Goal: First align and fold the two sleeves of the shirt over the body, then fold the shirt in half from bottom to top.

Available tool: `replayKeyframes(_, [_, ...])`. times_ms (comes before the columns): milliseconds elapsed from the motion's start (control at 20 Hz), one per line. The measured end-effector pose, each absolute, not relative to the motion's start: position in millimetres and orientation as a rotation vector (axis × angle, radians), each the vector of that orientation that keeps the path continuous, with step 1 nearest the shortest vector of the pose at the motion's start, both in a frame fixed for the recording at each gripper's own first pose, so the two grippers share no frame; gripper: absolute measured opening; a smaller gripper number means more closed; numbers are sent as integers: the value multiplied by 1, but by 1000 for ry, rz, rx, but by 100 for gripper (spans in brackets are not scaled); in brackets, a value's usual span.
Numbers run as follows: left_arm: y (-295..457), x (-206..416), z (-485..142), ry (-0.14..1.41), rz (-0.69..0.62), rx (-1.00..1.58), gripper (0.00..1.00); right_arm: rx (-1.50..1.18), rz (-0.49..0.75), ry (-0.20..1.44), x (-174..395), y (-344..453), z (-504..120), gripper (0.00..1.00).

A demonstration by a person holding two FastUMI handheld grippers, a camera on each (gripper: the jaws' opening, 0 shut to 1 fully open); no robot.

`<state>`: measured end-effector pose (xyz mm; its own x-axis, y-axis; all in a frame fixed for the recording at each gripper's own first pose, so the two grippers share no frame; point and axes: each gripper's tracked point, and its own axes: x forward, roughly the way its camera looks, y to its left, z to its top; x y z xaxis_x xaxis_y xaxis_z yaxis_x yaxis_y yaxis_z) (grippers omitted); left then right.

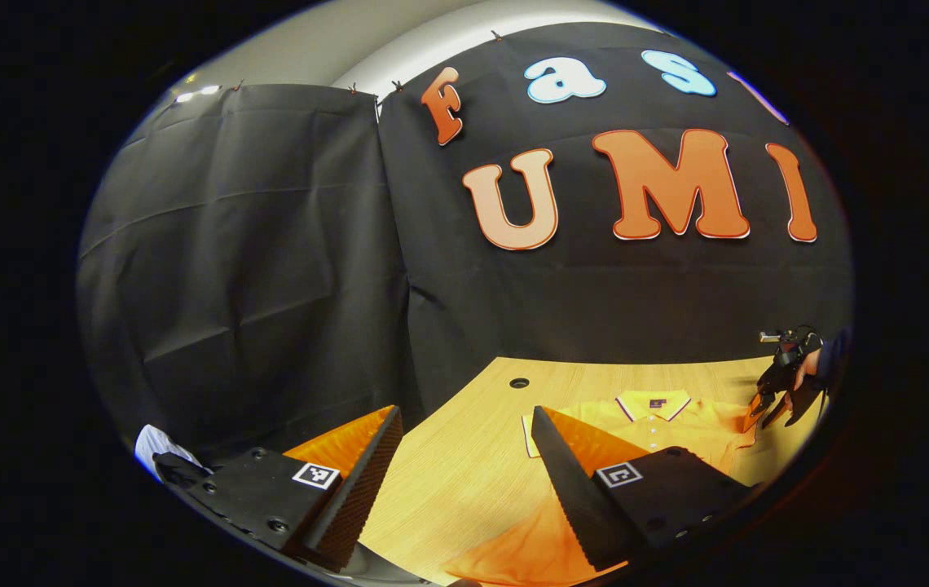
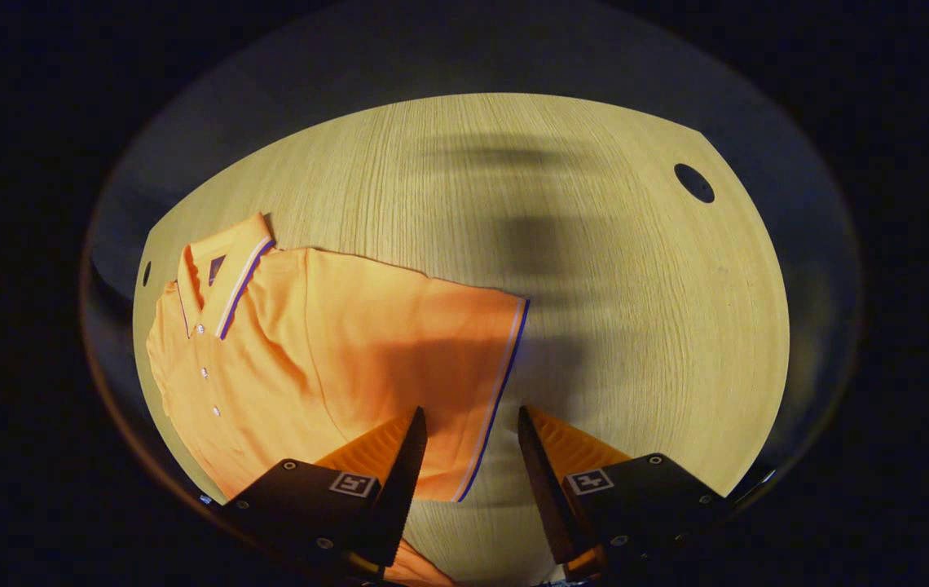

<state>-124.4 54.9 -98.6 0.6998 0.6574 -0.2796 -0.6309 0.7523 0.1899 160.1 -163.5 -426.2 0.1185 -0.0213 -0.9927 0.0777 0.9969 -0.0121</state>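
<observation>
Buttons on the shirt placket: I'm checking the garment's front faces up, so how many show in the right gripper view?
3 buttons, in a row down the placket of the shirt below the collar: top, middle, lowest. More may lie hidden farther down.

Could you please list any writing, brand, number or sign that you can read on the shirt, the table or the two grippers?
neck label inside the collar of the shirt: too small and blurred to read.
square markers on the left gripper and the right gripper: black-and-white coded patterns, no words or numbers.
table: no writing on the part in view.
</observation>
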Motion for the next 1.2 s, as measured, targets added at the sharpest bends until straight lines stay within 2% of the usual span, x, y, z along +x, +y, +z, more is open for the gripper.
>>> replayKeyframes(50, [55, -123, -99, 344, 716, 82, 99, 31, -74, 1453, 160, -163, -429, 70])
replayKeyframes(100, [54, -122, -101, 345, 713, 83, 99, 30, -73, 1450, 160, -159, -428, 64])
replayKeyframes(150, [53, -121, -102, 349, 708, 82, 99, 19, -57, 1440, 163, -156, -429, 53])
replayKeyframes(200, [51, -120, -105, 360, 704, 80, 98, 11, -36, 1433, 161, -153, -427, 54])
replayKeyframes(250, [51, -118, -107, 365, 701, 76, 98, 14, -20, 1431, 163, -151, -425, 31])
replayKeyframes(300, [51, -118, -106, 363, 699, 78, 100, 46, 40, 1433, 161, -143, -421, 15])
replayKeyframes(350, [52, -117, -103, 358, 698, 84, 100, 94, 67, 1422, 163, -132, -415, 15])
replayKeyframes(400, [54, -118, -103, 355, 699, 89, 99, 115, 79, 1396, 167, -127, -410, 7])
replayKeyframes(650, [56, -114, -110, 376, 695, 75, 98, 108, 169, 1288, 188, -95, -372, 6])
replayKeyframes(950, [57, -114, -113, 384, 689, 75, 100, 62, 266, 1243, 193, -51, -345, 6])
replayKeyframes(1200, [64, -120, -119, 397, 716, 50, 99, 187, 413, 1230, 187, 2, -319, 21])
